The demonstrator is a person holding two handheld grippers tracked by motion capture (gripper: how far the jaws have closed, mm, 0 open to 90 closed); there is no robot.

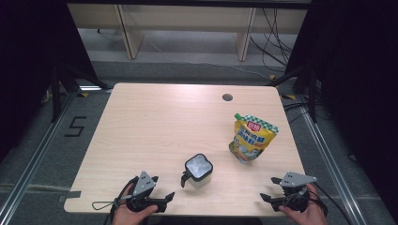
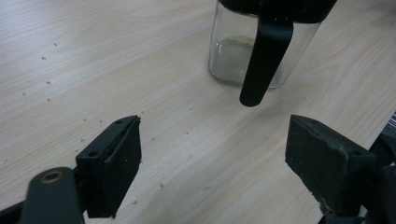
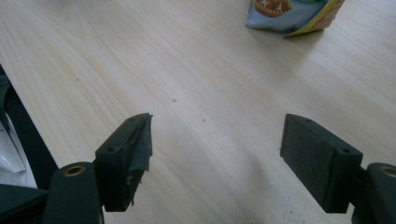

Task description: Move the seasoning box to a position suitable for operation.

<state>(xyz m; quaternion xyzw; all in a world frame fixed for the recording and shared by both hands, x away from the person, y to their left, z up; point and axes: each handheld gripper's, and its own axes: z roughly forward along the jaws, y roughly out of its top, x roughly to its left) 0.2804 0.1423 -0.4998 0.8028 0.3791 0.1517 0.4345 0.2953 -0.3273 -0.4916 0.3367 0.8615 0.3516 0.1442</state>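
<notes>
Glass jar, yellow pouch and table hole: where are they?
glass jar (image 1: 198,167), high view, on its shiny lid.
yellow pouch (image 1: 251,139), high view, on its printed front.
table hole (image 1: 227,97), high view, on its dark middle.

Pale wooden table (image 1: 155,122) on grey floor (image 1: 42,154) (dark curtains either side)

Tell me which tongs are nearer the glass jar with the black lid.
Left. The left tongs sit open just beside the glass jar, facing its handle; the right tongs rest open farther off, below the yellow pouch.
</notes>
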